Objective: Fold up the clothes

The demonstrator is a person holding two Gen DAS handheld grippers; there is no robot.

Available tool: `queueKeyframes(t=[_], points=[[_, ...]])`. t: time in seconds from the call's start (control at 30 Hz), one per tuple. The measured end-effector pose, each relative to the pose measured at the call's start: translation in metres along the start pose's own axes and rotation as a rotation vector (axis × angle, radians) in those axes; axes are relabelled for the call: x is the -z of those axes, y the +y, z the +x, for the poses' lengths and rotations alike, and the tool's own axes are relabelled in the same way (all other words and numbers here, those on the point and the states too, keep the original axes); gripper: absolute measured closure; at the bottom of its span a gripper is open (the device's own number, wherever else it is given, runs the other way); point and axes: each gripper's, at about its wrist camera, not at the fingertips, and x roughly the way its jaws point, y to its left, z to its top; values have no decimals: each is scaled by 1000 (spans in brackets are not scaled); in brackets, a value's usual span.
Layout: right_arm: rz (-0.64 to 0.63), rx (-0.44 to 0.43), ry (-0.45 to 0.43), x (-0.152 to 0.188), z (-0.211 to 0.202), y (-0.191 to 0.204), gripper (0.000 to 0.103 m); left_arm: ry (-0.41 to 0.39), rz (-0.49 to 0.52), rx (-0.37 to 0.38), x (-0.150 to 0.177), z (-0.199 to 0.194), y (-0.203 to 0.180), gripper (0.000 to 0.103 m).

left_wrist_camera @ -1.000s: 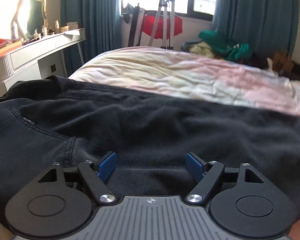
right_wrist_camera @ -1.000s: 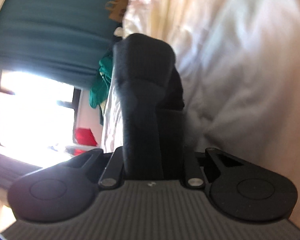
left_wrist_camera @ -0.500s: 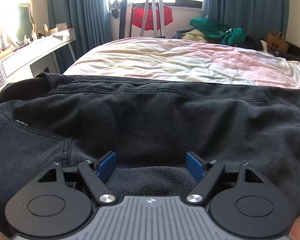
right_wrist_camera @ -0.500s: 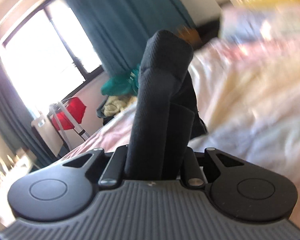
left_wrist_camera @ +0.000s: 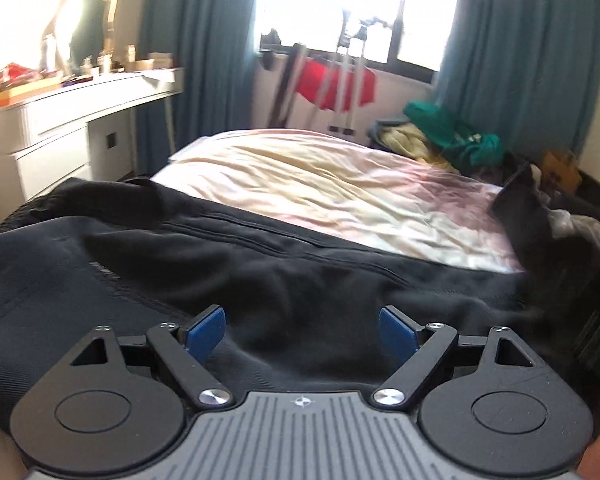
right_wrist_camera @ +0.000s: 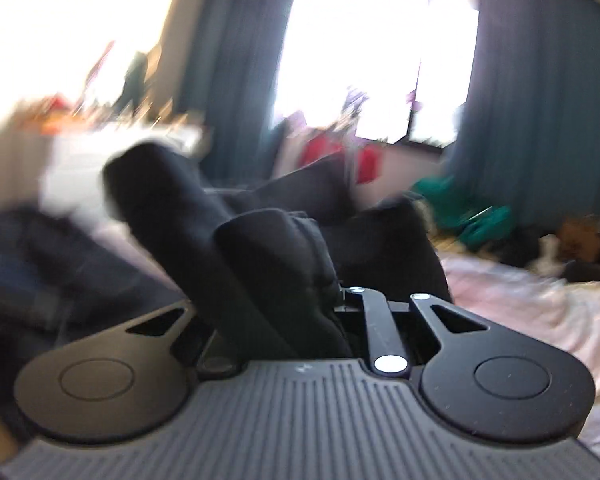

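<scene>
Support: bed ahead of me, w/ crumpled cream-pink sheet across the top.
On it, near edge: black jeans spread flat, running L to R, covering the sheet's near strip.
On it, far R: dark cloth sticking up off the sheet; can't tell whether it's part of the jeans.
My R view: pink sheet shows at R, blurry.

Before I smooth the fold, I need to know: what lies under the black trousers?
The black trousers lie on the bed's rumpled cream-and-pink sheet, which shows beyond them. The area directly beneath is covered. The open left gripper hovers over the cloth.
</scene>
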Motion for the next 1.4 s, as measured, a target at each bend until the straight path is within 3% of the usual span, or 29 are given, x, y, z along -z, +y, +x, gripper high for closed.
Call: queueKeyframes(t=[0.07, 0.17, 0.33, 0.63, 0.73, 0.77, 0.8, 0.9, 1.0, 1.13, 1.23, 1.4], points=[[-63, -38, 86, 24, 12, 32, 85, 0, -39, 3, -2, -2, 10, 17], [-179, -14, 118, 46, 0, 76, 85, 10, -89, 4, -5, 0, 20, 17], [-90, -21, 39, 5, -11, 74, 84, -36, -140, 60, -11, -4, 24, 17], [-5, -113, 148, 4, 2, 75, 79, -85, -208, 183, -9, -3, 31, 17], [80, -189, 205, -9, -9, 62, 50, -104, -198, 219, -5, -3, 28, 17], [103, -222, 216, -11, -17, 59, 35, -108, -194, 220, -3, -3, 27, 17], [126, -256, 228, -14, -26, 56, 28, -105, -194, 219, -2, -1, 25, 17], [169, -331, 235, -19, -54, 45, 28, -99, -185, 238, 1, -1, 21, 17], [188, -359, 180, -22, -85, 29, 28, -92, -104, 221, 7, -4, 6, 17], [258, -215, 97, -14, -95, -6, 28, -73, 31, 191, 20, -1, -19, 16], [348, -95, 125, -4, -87, -25, 28, -30, 94, 139, 33, 8, -29, 16], [491, -20, 251, 19, -62, -44, 28, -4, 160, 73, 48, 17, -36, 16]])
